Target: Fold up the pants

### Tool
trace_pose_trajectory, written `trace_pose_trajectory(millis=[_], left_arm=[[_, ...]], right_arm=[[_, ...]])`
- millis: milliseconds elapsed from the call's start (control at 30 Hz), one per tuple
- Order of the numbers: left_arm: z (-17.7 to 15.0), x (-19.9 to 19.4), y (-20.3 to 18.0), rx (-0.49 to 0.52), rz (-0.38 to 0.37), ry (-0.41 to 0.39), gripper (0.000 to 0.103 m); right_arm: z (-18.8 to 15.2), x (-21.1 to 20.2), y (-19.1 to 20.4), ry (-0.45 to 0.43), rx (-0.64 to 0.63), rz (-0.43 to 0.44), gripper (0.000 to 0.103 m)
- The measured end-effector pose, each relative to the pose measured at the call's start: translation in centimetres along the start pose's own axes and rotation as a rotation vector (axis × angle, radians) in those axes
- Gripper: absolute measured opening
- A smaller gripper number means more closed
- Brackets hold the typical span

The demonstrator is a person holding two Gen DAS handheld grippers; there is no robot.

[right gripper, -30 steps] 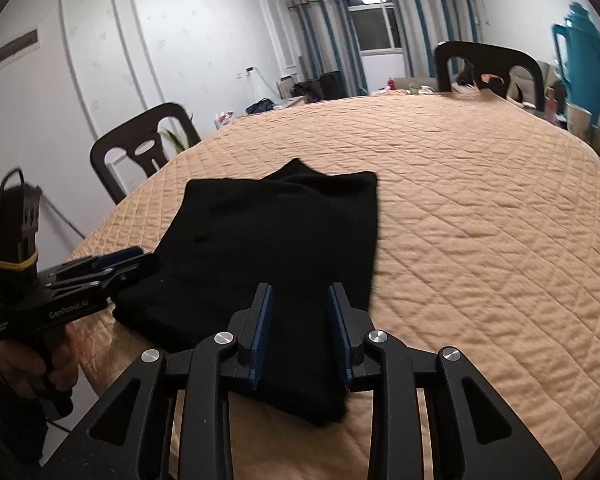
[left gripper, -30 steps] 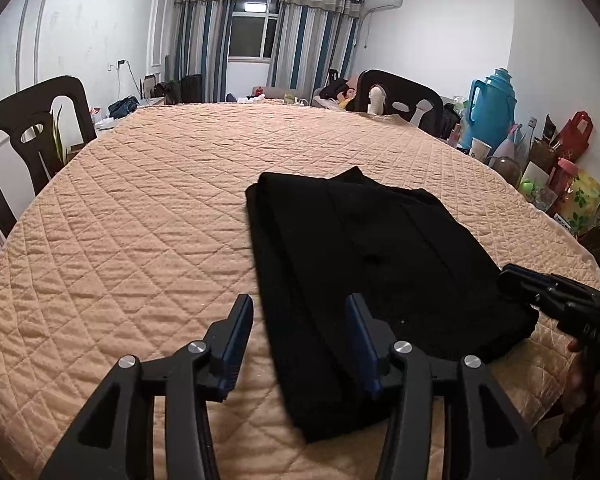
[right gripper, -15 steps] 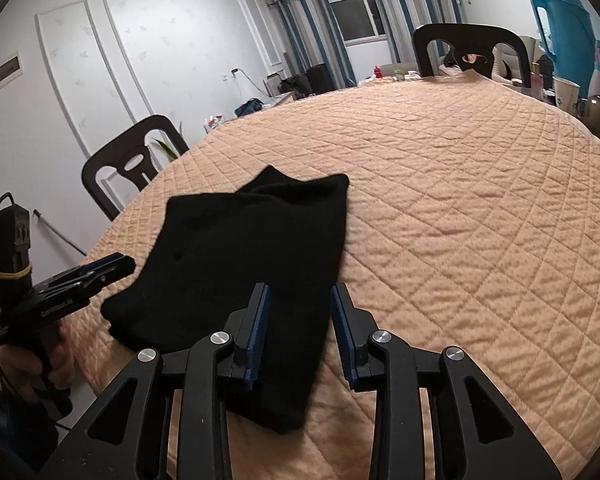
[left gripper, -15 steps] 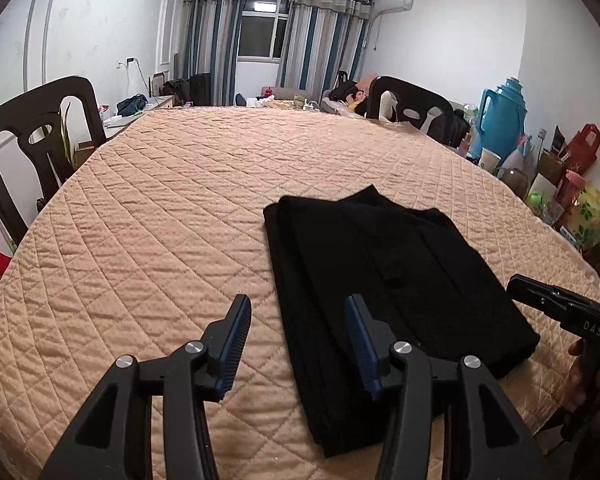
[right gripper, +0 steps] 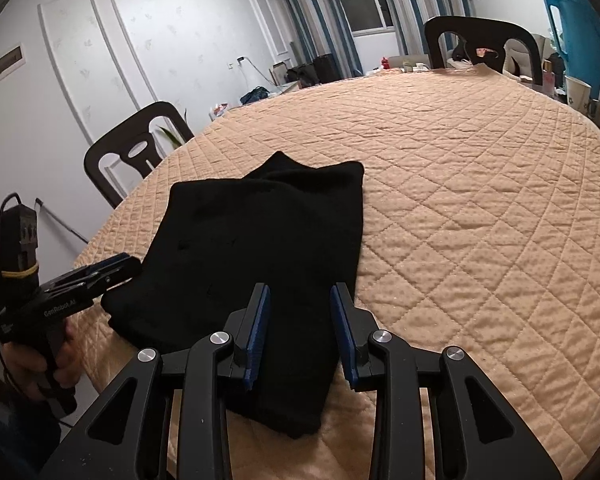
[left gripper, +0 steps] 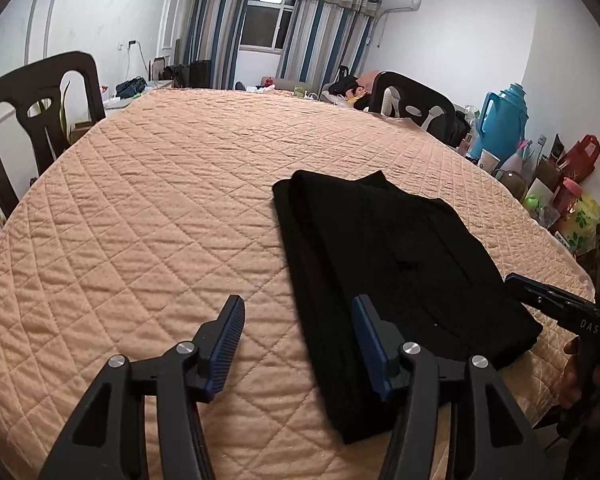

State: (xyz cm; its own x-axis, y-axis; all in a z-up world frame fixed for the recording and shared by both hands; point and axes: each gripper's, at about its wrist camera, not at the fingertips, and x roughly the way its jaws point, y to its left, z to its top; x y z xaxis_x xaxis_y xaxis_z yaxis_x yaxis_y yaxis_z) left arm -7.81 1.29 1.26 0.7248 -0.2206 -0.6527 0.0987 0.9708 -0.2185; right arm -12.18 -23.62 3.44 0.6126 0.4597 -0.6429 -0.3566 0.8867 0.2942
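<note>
Black folded pants [left gripper: 396, 264] lie flat on the peach quilted table [left gripper: 160, 208], near its front edge. My left gripper [left gripper: 298, 308] hovers over the pants' near left corner. Its jaws are opening, and only the pants' left edge shows between the fingers, with no pad touching it. In the right wrist view the pants [right gripper: 260, 232] stretch away from my right gripper [right gripper: 300, 296], which hangs open above their near right end and pinches nothing. Each gripper shows in the other's view: the right gripper [left gripper: 540, 296] beside the pants' right edge, the left gripper [right gripper: 116, 266] at their left edge.
Dark chairs stand at the table's left [left gripper: 40, 120] and far right [left gripper: 412, 100]. A teal thermos [left gripper: 500, 124], cups, bottles and bags [left gripper: 572, 184] crowd the right side. The table's front edge is just below both grippers. A hand [right gripper: 40, 364] holds the left gripper's handle.
The left gripper's jaws have spread a little wider. Both views have drawn back slightly from the pants, which lie as before.
</note>
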Motion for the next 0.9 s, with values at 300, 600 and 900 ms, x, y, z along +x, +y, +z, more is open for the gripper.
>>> trace_pose_trajectory(millis=[300,600,900], left_arm=[[1.9,2.7,0.3,-0.06,-0.109,0.049,0.06],[2.1,3.9,-0.2,-0.113,-0.181,0.076,0.064],[-0.1,1.9,-0.3,-0.142,-0.239,0.071,0.065]], right_arm=[[1.8,1.0,-2.0,-0.003,0.099,0.067,0.049],[2.2,3.6,-3.0,0.056,0.2,0.124,0.049],[0.2,2.3,-2.6,0.077,0.22,0.199,0.051]])
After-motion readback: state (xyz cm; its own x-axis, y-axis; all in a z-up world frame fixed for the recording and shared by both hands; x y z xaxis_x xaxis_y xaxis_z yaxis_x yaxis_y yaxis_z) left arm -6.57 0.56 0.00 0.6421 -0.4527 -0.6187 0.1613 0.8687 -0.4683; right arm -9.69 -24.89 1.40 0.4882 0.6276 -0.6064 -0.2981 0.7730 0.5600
